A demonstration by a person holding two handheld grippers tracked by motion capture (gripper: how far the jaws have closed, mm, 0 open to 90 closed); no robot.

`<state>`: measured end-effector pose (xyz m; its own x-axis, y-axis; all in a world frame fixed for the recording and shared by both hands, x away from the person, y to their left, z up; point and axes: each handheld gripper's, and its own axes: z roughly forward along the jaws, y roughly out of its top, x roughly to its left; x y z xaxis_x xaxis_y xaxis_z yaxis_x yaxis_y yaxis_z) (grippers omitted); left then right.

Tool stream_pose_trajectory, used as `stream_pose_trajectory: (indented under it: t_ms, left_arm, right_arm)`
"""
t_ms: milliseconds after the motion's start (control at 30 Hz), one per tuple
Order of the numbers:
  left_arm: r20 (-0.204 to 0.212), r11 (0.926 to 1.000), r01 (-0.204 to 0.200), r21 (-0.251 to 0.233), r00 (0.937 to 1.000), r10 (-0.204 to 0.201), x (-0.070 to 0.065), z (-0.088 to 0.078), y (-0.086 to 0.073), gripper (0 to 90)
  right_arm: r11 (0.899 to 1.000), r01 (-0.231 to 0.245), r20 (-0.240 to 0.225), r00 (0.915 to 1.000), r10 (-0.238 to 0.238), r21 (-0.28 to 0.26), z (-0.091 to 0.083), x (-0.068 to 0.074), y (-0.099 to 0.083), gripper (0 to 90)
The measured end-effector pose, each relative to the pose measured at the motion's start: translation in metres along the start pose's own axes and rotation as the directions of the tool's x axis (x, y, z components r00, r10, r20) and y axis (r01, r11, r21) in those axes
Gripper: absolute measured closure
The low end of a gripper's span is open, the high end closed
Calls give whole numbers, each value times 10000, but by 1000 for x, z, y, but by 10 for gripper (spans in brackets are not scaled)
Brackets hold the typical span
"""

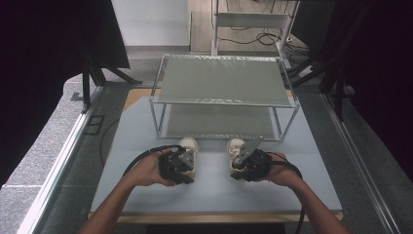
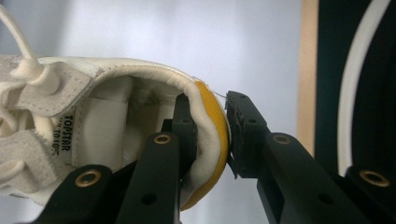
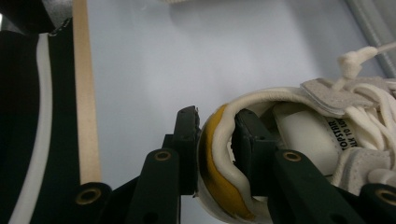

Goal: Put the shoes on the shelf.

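Observation:
Two cream lace-up shoes with yellow heel patches lie side by side on the white table [image 1: 214,192], toes toward the rack. My left gripper [image 1: 178,166] is at the heel of the left shoe [image 1: 189,145]. In the left gripper view the left gripper [image 2: 210,119] is shut on that shoe [image 2: 93,116], one jaw inside the collar and one outside on the yellow patch. My right gripper [image 1: 249,163] is at the heel of the right shoe [image 1: 235,145]. In the right gripper view the right gripper [image 3: 215,127] pinches the heel of its shoe [image 3: 303,135] the same way.
A two-tier metal shelf rack [image 1: 224,80] stands just beyond the shoes, its lower shelf [image 1: 219,122] near table level. Aluminium rails [image 1: 63,156] run along both sides of the table. Cables lie on the floor behind [image 1: 265,38].

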<state>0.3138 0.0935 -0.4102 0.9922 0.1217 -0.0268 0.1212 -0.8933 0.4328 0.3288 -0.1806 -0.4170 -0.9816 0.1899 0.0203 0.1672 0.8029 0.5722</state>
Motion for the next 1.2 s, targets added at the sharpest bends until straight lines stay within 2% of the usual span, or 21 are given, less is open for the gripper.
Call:
stream_pose_trajectory:
  t_ms: [200, 267, 467, 600, 767, 967, 1200]
  left_arm:
    - [4, 9998, -86, -169, 10000, 86, 16, 4, 14, 747]
    - [-1, 9995, -65, -306, 10000, 65, 24, 5, 19, 747]
    - [-64, 9993, -43, -375, 10000, 41, 37, 10, 27, 748]
    - [-29, 9995, -16, -303, 10000, 15, 42, 12, 30, 747]
    - [-149, 9995, -35, -328, 9999, 30, 50, 15, 35, 747]
    - [-371, 9988, -148, -462, 9992, 131, 60, 21, 40, 747]
    - [-489, 9987, -213, -459, 9986, 190, 70, 23, 46, 747]
  right_arm:
    - [9999, 124, 239, 9996, -122, -75, 0, -6, 8, 725]
    - [9999, 66, 242, 9997, -63, -132, 0, -13, 10, 724]
    - [9999, 37, 447, 9990, -32, -120, 2, -26, 13, 724]
    - [9998, -59, 454, 9989, 69, -214, 3, -33, 12, 724]
    - [10000, 0, 544, 9985, 5, -85, 5, -37, 15, 723]
    - [9998, 5, 830, 9966, 12, -204, 4, -45, 21, 723]
    - [9997, -73, 847, 9964, 92, -238, 9, -57, 23, 723]
